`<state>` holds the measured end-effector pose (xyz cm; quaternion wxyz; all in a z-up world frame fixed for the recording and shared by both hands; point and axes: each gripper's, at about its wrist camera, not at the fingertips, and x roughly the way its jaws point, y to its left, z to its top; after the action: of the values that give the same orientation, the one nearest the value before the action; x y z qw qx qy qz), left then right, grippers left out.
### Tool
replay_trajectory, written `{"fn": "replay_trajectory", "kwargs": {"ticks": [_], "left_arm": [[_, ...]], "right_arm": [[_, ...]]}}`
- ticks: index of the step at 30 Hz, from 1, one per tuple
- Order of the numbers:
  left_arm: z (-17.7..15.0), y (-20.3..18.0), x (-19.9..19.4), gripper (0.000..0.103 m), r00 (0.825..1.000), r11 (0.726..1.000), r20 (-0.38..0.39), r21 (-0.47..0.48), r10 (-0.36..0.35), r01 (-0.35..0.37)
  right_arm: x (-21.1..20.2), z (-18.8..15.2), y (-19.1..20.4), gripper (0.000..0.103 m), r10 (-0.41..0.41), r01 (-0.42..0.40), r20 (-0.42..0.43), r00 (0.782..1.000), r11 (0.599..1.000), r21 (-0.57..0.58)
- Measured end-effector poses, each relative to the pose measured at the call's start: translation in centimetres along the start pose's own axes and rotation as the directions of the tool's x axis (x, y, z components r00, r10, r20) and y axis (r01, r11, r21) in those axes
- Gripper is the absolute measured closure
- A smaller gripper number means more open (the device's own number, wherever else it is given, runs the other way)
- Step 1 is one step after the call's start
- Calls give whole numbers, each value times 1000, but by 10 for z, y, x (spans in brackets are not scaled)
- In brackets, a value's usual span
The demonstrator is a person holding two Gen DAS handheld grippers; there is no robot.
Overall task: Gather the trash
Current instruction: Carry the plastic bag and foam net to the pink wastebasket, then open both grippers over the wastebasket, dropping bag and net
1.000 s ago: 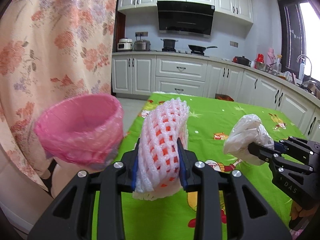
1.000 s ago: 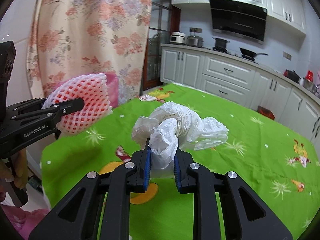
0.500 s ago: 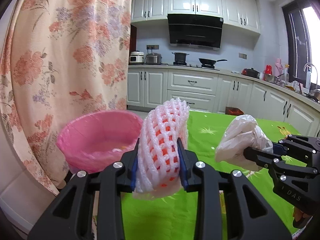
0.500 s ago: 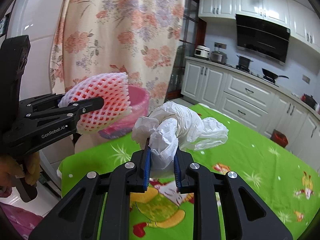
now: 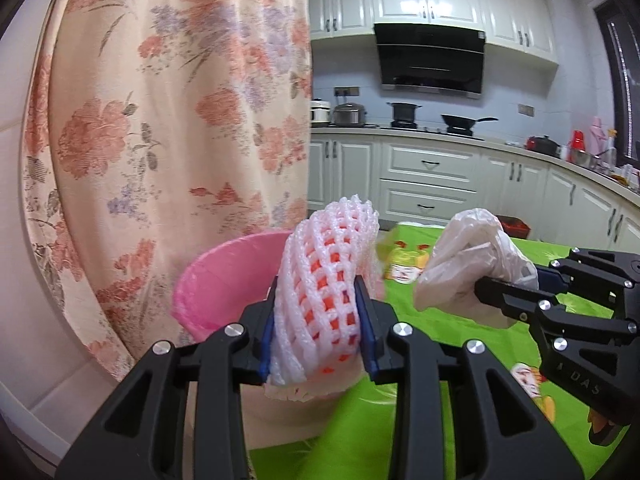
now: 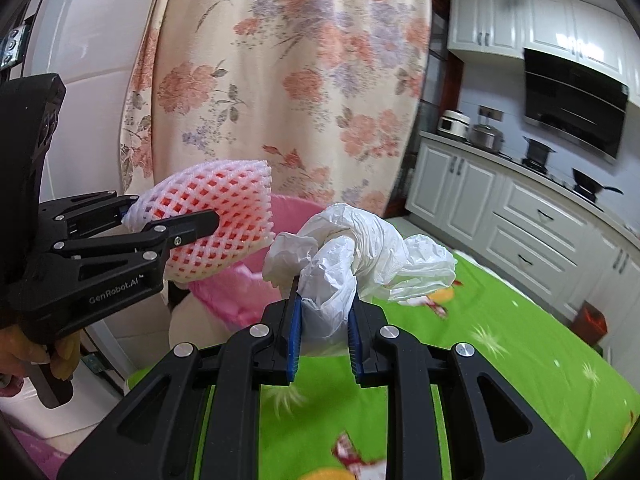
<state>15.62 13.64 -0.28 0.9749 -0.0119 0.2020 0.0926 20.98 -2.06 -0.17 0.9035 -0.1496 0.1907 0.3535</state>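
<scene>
My left gripper (image 5: 318,322) is shut on a white and red foam fruit net (image 5: 326,284) and holds it in the air in front of the pink-lined trash bin (image 5: 224,276). The net (image 6: 218,220) also shows in the right wrist view, just left of the bin (image 6: 248,292). My right gripper (image 6: 324,332) is shut on a crumpled white plastic bag (image 6: 352,256), held above the table edge near the bin. The bag (image 5: 472,268) sits right of the net in the left wrist view.
A green patterned tablecloth (image 6: 500,360) covers the table. A floral curtain (image 5: 160,120) hangs just behind the bin. White kitchen cabinets (image 5: 432,176) and a stove with pots stand far behind.
Both grippers have swung left with their loads, toward the bin. The bin now sits closer and partly behind the net, and the curtain fills more of both views.
</scene>
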Motion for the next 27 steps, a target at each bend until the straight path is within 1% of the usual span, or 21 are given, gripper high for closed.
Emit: {"fn": "replay_trajectory", "kwargs": {"ticks": [6,15,22,24,26,27], "left_arm": [[9,24,18,70,999,999,-5,-21,50,-50],[12,50,49,68,995,994,-35,-50,97,-99],[18,71,75,63,991,989,-60,-80,120,-124],[19,76,81,57,989,986,-66,-89,135,-141],[21,80,87,37,985,982,-78,-102,153,-161],[22,83,88,33,984,979,-79,-111,162,-170]], "right_arm": [[33,20,7,82,49,-49,2,999,998,-31],[72,34,18,82,121,-123,-26,992,989,-76],[102,39,20,82,159,-165,-66,985,980,-112],[110,41,22,81,172,-182,-80,982,975,-127],[117,40,24,68,177,-190,-99,979,971,-144],[120,39,23,45,172,-187,-108,979,972,-146]]}}
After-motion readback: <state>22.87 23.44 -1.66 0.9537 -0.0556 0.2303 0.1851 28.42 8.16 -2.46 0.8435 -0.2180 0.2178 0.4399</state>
